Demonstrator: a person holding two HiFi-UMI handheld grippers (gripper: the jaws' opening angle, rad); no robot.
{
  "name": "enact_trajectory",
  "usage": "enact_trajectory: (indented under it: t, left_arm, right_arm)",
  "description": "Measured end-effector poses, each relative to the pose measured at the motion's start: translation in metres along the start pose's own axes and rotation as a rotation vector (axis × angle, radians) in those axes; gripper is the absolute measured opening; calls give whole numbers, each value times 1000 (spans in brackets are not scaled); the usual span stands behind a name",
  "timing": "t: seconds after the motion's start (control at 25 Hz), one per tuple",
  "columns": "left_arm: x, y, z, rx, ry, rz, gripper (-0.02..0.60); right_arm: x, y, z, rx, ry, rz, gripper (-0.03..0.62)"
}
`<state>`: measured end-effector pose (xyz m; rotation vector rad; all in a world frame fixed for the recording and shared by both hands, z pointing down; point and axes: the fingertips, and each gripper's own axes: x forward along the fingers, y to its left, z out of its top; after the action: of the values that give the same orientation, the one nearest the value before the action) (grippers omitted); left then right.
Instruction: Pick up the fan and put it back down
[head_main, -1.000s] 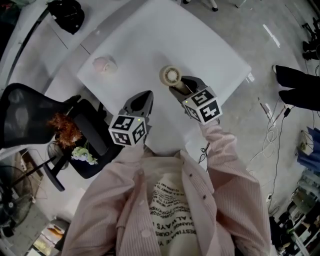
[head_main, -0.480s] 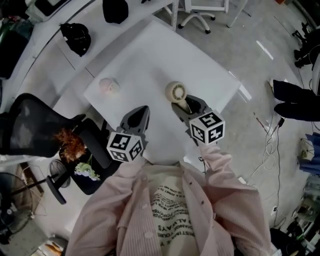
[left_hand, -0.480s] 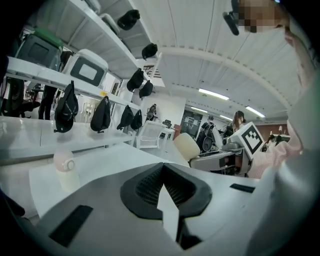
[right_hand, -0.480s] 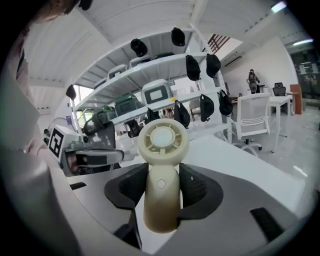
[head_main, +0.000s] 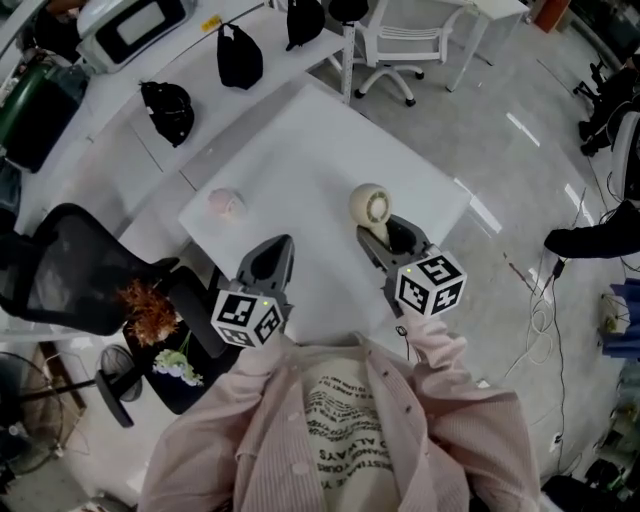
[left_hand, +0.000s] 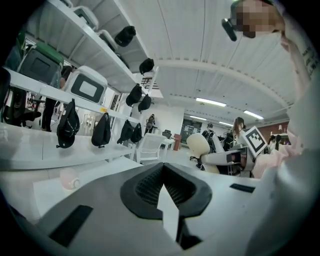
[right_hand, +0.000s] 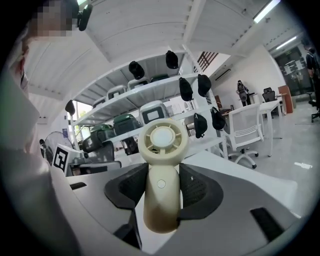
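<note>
A cream hand-held fan (head_main: 372, 207) with a round head (right_hand: 162, 141) hangs above the white table (head_main: 300, 150). My right gripper (head_main: 386, 236) is shut on its handle (right_hand: 161, 195), and the black pads press it from both sides. The fan stands upright, its head above the jaws. My left gripper (head_main: 272, 258) hovers to the left of it over the table's near edge. Its jaws (left_hand: 164, 187) meet at a point with nothing between them.
A small pink object (head_main: 226, 203) lies on the table's left part. A black office chair (head_main: 60, 280) and flowers (head_main: 150, 305) stand at the left. Black bags (head_main: 168, 110) sit on the long desk behind; a white chair (head_main: 400, 45) stands beyond the table.
Both grippers have risen, and the right one has carried the fan up with it. The table looks smaller and further below.
</note>
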<state>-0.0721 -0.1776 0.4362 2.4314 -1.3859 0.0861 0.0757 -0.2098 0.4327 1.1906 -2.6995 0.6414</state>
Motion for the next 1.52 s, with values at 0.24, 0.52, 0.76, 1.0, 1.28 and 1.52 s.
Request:
enact_trajectory:
  t: [0.24,0.52,0.76,1.0,1.28,1.52]
  left_arm:
    - [-14,1,21,25,-49,17,2]
    - [-25,2,41,45,-103,26,2]
    - [-30,1,50,62,-133,24,2]
    - [-30,-3,49,70,-136,20,2]
    - [-27,-6,49,81,-128,11,2]
    - [-23,0,36,62,-83,28,2]
  right_arm:
    - [-25,-2,28,12,-86,-37,184]
    - [-47,-3,53,17,-176,-64,184]
    - [-60,-1,64,12,-230,-84,184]
    - [-66,-1,67,18,-248,-98,184]
    - [-64,-1,69,18,-252,-100,184]
    - [-53,-4,61,27,-214,-90,184]
